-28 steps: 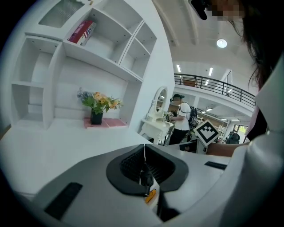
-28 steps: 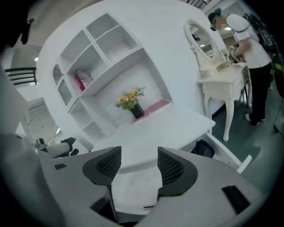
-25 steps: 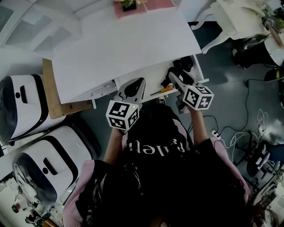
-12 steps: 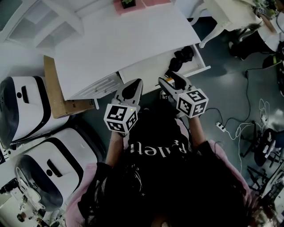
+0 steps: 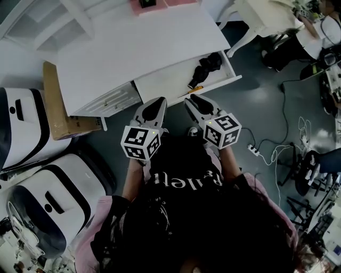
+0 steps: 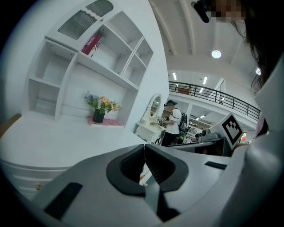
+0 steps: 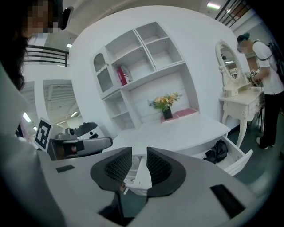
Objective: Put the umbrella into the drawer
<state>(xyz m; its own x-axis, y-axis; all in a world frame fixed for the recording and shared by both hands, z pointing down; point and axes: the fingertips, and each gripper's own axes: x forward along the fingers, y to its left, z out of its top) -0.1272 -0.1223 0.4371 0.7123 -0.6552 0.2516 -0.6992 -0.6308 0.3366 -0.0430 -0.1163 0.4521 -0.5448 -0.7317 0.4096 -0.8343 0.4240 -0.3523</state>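
Note:
The black folded umbrella [image 5: 208, 64] lies in the right end of the open white drawer [image 5: 170, 80], its yellow handle [image 5: 195, 89] near the front wall. The right gripper view also shows the umbrella [image 7: 217, 152] in the drawer [image 7: 240, 160]. Both grippers hang in front of the drawer, apart from it. My left gripper [image 5: 151, 108] is shut and empty, pads touching [image 6: 144, 147]. My right gripper [image 5: 196, 103] is closing, with a narrow gap [image 7: 139, 154] and nothing between the pads.
The white desk [image 5: 128, 48] carries a flower pot on a pink mat [image 5: 147, 4] and a shelf unit [image 7: 142, 66]. White machines [image 5: 29, 133] and a cardboard panel [image 5: 57, 104] stand at the left. Cables and a power strip [image 5: 254, 152] lie on the floor; a dressing table [image 5: 261, 16] stands at the right.
Both grippers have drawn back from the drawer toward the person. The right gripper's jaws have narrowed from wide open. The umbrella stays in the drawer.

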